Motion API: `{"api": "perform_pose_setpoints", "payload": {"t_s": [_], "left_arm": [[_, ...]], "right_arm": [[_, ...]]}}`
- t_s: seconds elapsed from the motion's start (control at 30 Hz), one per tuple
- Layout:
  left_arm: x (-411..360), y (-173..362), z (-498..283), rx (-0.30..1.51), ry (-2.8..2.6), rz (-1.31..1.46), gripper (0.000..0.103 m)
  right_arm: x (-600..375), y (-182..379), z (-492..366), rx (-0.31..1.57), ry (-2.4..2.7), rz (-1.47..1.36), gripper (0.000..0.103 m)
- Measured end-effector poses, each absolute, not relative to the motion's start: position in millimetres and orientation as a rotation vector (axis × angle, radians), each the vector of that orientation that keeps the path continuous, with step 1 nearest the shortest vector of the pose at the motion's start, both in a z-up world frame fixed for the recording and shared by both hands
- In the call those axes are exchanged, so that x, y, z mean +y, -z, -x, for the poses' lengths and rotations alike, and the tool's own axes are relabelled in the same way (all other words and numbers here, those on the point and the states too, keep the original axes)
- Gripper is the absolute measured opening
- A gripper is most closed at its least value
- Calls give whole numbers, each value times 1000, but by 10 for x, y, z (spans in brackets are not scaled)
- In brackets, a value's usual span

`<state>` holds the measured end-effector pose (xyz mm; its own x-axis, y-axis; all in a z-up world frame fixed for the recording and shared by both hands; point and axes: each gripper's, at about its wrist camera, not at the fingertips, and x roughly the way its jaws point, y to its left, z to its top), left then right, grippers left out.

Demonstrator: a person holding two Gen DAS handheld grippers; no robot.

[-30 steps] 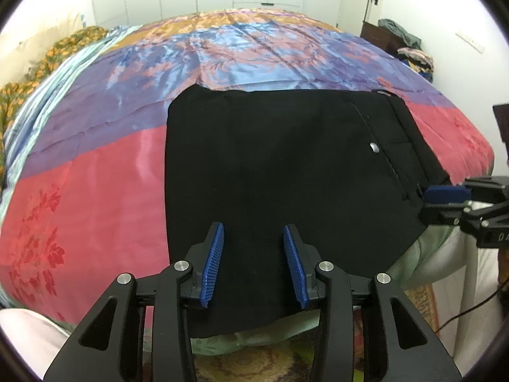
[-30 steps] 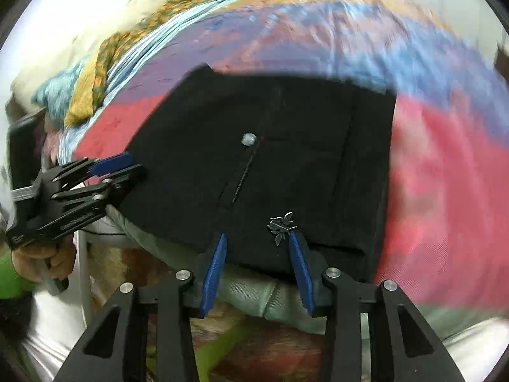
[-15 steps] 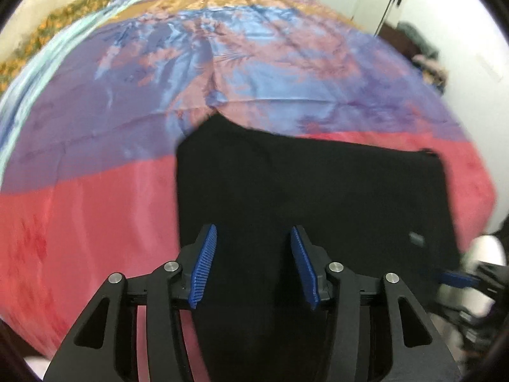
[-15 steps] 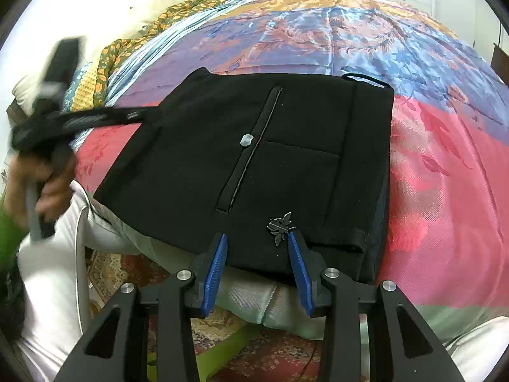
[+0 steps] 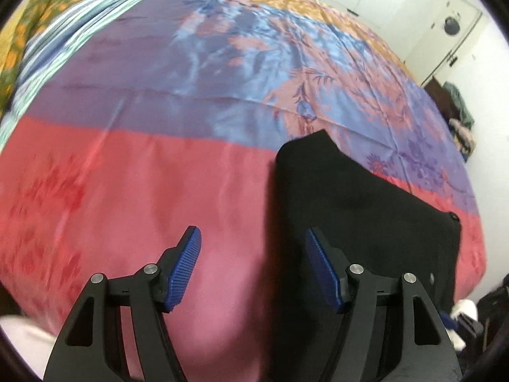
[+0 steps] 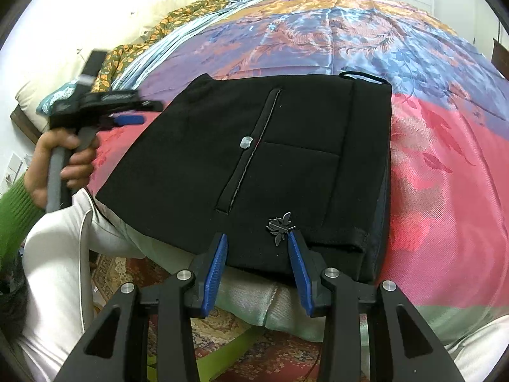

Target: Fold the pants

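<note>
Here the folded black fabric pants [image 6: 280,165] lie flat on the glossy satin bedspread [image 6: 445,172] banded in red, purple, blue and orange, close to the bed's near edge, with their near border hanging slightly past it over the pale green side of the bedding [image 6: 280,302]. In the right wrist view the waistband end sits toward the right, a thin black loop [image 6: 362,76] pokes out at the far right corner, and a small silver button [image 6: 245,142] lies beside a long stitched pocket seam near the middle. A small dark metal leaf-shaped ornament [image 6: 280,226] is fixed near the pants' near edge, just beside the right-hand blue pad. The right gripper [image 6: 257,270] hovers at that near edge with its blue ribbed pads spread apart and nothing between them. The left gripper [image 5: 254,270] is likewise released, its blue pads wide apart over the red band of the bedspread [image 5: 127,197], with the pants' left edge [image 5: 350,197] running up between them (whether it touches the cloth cannot be told). From the right wrist view the left gripper [image 6: 127,120] appears blurred off the pants' far left corner, held in a bare hand [image 6: 60,165] with a green knitted sleeve [image 6: 14,210]. A patterned rug [image 6: 222,337] shows on the floor below the bed's edge.
</note>
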<state>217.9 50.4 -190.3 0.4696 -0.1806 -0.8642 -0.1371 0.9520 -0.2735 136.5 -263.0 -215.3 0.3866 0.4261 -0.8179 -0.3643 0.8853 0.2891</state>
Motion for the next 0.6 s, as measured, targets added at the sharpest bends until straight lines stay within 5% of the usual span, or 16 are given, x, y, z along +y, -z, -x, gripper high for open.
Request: {"api": "perform_pose_setpoints", "payload": {"t_s": [0.17, 0.3, 0.6], "left_arm": [[645, 1978, -1829, 1071, 62, 430, 70], [644, 2032, -1641, 1063, 110, 512, 70], [490, 1976, -1670, 1049, 192, 465, 70]], "right_arm": [[-2837, 1950, -1295, 1010, -522, -208, 43], [-3087, 1773, -1164, 947, -456, -249, 72], [-3429, 1812, -1217, 947, -408, -425, 72]]}}
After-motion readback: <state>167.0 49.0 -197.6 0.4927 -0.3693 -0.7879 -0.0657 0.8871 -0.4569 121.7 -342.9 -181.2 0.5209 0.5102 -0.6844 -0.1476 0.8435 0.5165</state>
